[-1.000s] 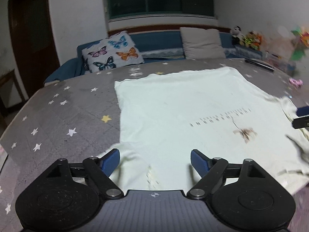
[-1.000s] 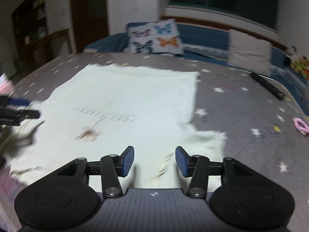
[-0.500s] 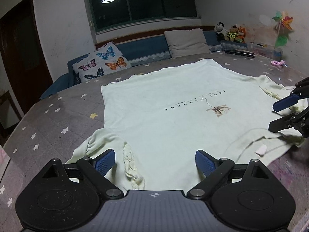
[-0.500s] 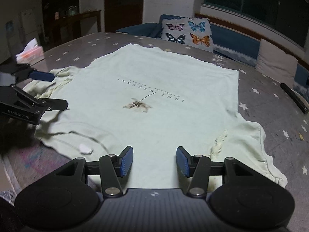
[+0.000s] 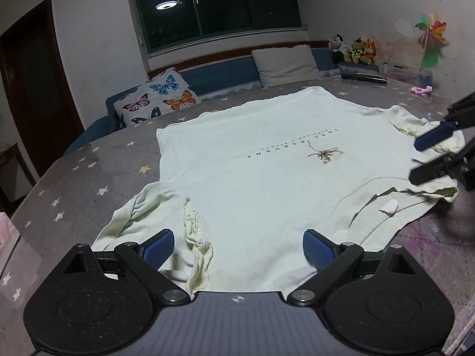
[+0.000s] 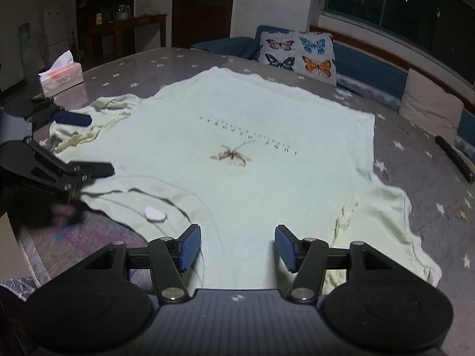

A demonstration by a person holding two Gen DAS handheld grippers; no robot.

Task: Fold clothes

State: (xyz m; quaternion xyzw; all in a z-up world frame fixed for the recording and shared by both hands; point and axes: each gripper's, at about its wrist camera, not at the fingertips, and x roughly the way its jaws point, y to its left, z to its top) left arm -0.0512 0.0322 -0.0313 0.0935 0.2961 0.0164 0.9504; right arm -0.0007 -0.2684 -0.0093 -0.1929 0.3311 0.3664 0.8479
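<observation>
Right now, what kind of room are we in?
Most likely a home living room: a blue sofa with a butterfly cushion under a dark window, soft toys on a ledge, and a T-shirt laid out for folding.

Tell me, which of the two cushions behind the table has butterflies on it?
The white cushion nearer the dark door, printed with coloured butterflies. The other cushion, further along the blue bench toward the soft toys, is plain beige.

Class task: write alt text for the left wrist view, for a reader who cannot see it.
A pale green T-shirt lies spread flat on a grey star-patterned table. The open left gripper hovers at its near edge, and the right gripper is at the right edge.
</observation>
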